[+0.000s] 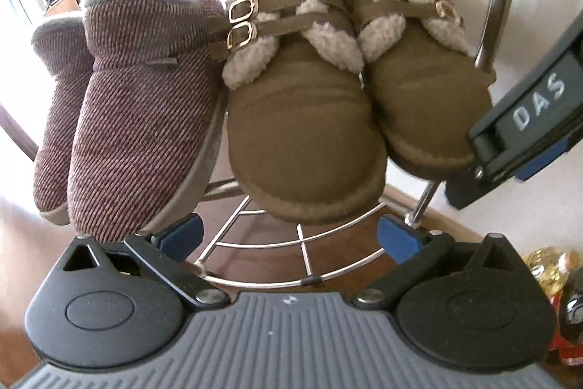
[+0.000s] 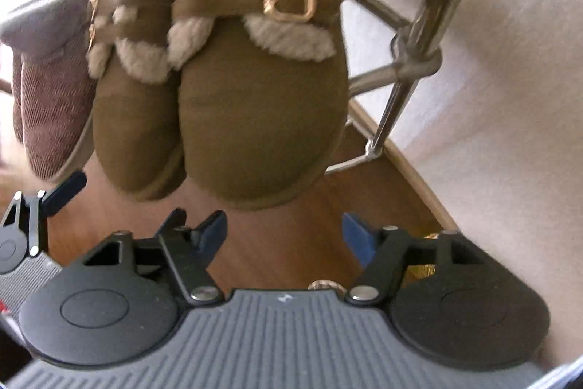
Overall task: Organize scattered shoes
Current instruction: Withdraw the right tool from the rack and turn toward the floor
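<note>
Lettering "DAS" [image 1: 539,101] marks the right gripper [image 2: 284,236] beside the olive fleece-lined boots [image 1: 309,133], which sit with maroon knit slippers [image 1: 138,133] on the chrome wire rack [image 1: 262,243]; both it and the left gripper [image 1: 289,236] gape empty.

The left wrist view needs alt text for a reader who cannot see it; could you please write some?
Two pairs of shoes sit side by side on a metal rack: striped maroon slippers on the left, tan fleece-lined boots on the right. The open, empty left gripper faces them, and the right gripper shows at the right edge.
</note>
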A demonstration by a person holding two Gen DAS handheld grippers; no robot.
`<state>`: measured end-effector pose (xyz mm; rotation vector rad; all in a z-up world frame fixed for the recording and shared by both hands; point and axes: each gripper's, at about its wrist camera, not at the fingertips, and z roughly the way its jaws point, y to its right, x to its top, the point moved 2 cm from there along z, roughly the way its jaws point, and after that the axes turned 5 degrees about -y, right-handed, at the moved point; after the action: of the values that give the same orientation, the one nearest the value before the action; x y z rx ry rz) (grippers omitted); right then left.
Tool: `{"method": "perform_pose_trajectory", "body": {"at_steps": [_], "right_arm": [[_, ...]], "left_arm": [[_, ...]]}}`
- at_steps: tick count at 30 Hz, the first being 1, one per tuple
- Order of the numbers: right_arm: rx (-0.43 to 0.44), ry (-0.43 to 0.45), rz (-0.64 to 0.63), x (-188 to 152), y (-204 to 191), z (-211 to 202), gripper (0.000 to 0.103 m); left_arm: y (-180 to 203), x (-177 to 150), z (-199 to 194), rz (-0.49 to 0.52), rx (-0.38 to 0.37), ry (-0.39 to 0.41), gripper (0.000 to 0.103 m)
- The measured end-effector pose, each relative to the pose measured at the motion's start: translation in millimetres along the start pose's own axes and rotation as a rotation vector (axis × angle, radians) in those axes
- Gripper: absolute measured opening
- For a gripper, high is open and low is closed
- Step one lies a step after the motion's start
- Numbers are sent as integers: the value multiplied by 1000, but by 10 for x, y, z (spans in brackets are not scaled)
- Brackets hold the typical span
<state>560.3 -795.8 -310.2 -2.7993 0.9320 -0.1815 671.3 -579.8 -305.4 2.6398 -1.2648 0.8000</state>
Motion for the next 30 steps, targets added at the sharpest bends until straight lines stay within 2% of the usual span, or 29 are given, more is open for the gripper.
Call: {"method": "perform_pose_trajectory", "body": {"at_steps": [5, 9, 13, 16, 19, 23, 25, 30], "right_arm": [[-30, 26, -27, 5, 48, -113, 59], [-51, 35, -26, 18, 141, -174, 59], [-35, 25, -22, 31, 223, -204, 60], [-23, 17, -22, 20, 258, -208, 62], [-29, 18, -12, -5, 298, -214, 64], [-35, 23, 14, -37, 377, -237, 64], [-37, 25, 9, -49, 399, -257, 64], [-36, 26, 16, -75, 470, -312, 67]], "left_arm": [[112, 143, -51, 32, -27, 35, 103], [152, 254, -168, -2, -25, 27, 103], [227, 46, -12, -10, -15, -42, 103], [464, -96, 105, 18, -46, -57, 103], [549, -92, 79, 49, -65, -40, 103], [558, 26, 151, 9, -66, -35, 103], [607, 85, 206, 23, -62, -24, 103], [558, -33, 140, 30, -46, -30, 103]]}}
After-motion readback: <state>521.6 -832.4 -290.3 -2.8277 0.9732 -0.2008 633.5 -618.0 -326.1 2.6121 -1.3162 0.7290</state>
